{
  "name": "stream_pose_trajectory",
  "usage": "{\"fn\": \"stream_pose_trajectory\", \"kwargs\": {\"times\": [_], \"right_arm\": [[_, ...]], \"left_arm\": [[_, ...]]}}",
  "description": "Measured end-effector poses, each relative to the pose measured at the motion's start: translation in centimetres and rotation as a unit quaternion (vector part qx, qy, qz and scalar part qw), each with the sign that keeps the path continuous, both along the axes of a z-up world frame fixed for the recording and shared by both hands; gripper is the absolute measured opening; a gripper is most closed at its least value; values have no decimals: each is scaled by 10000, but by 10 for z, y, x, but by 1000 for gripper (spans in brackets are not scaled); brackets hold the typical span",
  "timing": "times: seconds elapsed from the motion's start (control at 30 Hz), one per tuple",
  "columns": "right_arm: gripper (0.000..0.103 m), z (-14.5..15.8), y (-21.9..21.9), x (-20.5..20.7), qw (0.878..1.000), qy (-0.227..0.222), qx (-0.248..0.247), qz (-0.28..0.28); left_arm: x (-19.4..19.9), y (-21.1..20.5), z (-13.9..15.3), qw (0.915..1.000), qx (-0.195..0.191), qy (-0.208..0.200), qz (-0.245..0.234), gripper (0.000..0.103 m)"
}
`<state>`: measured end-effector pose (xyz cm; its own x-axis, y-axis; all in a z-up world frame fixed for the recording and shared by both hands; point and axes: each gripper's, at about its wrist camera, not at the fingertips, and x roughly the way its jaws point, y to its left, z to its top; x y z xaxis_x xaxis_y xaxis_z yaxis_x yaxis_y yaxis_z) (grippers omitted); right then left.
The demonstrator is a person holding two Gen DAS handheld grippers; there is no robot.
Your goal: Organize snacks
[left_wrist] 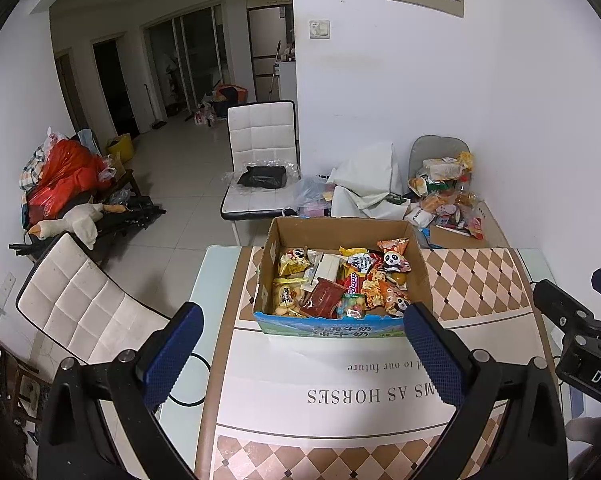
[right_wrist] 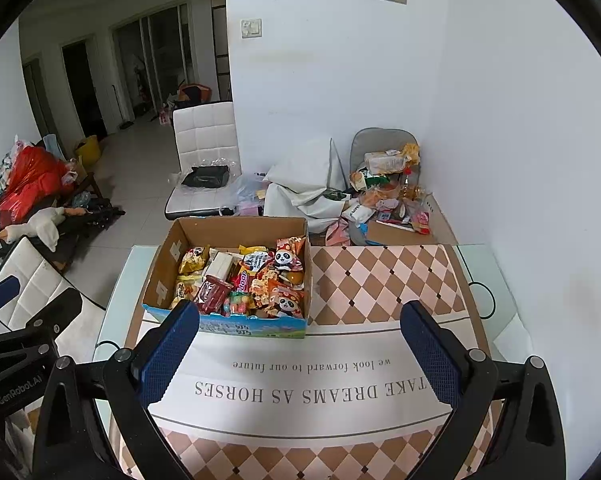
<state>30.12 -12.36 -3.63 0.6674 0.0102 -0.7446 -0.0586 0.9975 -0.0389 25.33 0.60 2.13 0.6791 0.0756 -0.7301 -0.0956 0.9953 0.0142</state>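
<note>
Left wrist view: one snack box (left_wrist: pixel 332 324), two parted tongs (left_wrist: pixel 302 354).

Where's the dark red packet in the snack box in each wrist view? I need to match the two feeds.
Left wrist: dark red packet, front middle of the cardboard box.
Right wrist: same packet, front left of the box.
Shared landmark: the panda packet at the back right.

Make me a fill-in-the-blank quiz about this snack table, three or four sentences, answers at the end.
1. The snacks sit inside a cardboard ____.
2. Both the left gripper and the right gripper are ____, holding nothing.
3. The orange packets show a ____ face.
4. The black bag lies on a white ____.

Answers: box; open; panda; chair
</note>
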Motion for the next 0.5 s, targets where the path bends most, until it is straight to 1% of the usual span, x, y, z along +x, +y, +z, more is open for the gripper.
{"fn": "stream_pose_trajectory", "kwargs": {"times": [0.5], "right_arm": [[102,4,2,-2,10000,-61,-43,34]], "left_arm": [[2,0,2,10000,7,-10,-29,103]]}}
